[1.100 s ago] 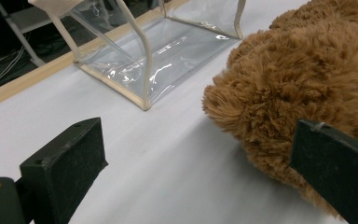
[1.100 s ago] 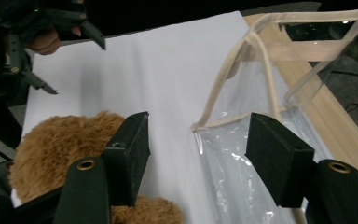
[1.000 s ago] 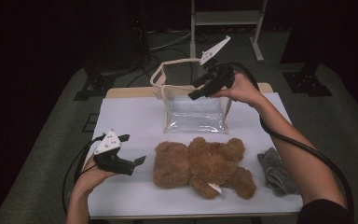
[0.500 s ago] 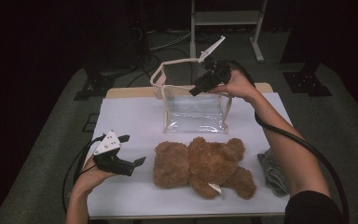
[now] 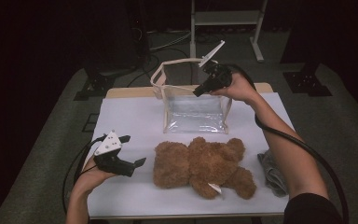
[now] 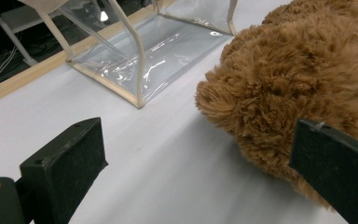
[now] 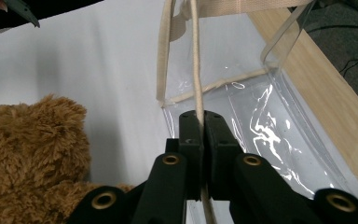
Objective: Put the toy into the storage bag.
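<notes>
A clear plastic bag (image 5: pixel 193 112) with beige trim stands open at the back of the table. My right gripper (image 5: pixel 198 92) is at its upper right rim. Its jaws have just been closing and are now shut on the beige rim strip (image 7: pixel 196 70), which runs between the pads (image 7: pixel 191 128). A brown teddy bear (image 5: pixel 200 163) lies in front of the bag. My left gripper (image 5: pixel 136 149) stays open just left of the bear's head (image 6: pixel 298 70), with one pad (image 6: pixel 331 163) beside the fur and bare table between the jaws.
A white sheet (image 5: pixel 130 116) covers the table, with a wooden edge (image 5: pixel 126 92) at the back. A grey cloth (image 5: pixel 272 172) lies at the right edge by my right forearm. A metal rack (image 5: pixel 226 18) stands on the floor beyond.
The right gripper's jaws have closed onto the bag's rim and the hand has sunk slightly. The left gripper and the bear have not moved.
</notes>
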The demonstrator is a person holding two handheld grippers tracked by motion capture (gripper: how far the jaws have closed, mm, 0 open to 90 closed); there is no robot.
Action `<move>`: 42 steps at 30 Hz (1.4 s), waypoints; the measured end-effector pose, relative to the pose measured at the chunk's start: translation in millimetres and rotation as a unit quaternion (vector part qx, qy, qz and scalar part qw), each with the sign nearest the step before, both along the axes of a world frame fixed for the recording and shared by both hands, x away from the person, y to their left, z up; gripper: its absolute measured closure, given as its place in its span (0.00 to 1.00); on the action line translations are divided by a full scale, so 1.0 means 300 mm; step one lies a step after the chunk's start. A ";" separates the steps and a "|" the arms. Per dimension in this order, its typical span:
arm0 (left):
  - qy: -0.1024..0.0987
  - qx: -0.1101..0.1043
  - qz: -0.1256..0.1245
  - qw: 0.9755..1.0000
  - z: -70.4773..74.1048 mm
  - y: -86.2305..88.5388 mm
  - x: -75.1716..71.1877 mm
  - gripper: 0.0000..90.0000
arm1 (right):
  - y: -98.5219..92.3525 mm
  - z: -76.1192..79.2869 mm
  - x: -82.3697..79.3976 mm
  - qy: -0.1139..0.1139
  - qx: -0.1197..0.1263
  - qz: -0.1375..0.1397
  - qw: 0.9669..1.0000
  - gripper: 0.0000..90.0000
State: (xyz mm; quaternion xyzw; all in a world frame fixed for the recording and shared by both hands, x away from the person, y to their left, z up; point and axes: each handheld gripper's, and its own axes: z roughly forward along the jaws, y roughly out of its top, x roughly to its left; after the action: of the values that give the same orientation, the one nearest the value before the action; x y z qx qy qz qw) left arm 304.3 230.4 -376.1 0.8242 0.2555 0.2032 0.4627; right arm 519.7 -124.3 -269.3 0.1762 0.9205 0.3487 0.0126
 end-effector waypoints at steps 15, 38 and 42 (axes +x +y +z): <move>0.001 0.001 0.000 1.000 0.000 0.000 -0.001 0.03 | -0.005 -0.004 -0.073 -0.004 -0.002 0.014 1.000 0.97; 0.003 0.008 -0.007 1.000 -0.001 -0.007 -0.003 0.03 | -0.002 0.000 -0.223 -0.004 0.000 0.047 0.999 0.97; 0.002 0.006 -0.007 1.000 -0.001 -0.006 -0.003 0.03 | 0.001 0.000 -0.244 -0.001 0.001 0.049 0.999 0.97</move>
State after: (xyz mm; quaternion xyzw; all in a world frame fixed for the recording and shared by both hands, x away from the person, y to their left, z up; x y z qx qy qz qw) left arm 303.4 228.7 -376.3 0.8291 0.2495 0.2002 0.4585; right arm 446.5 -124.0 -269.3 0.1306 0.9277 0.3496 -0.0038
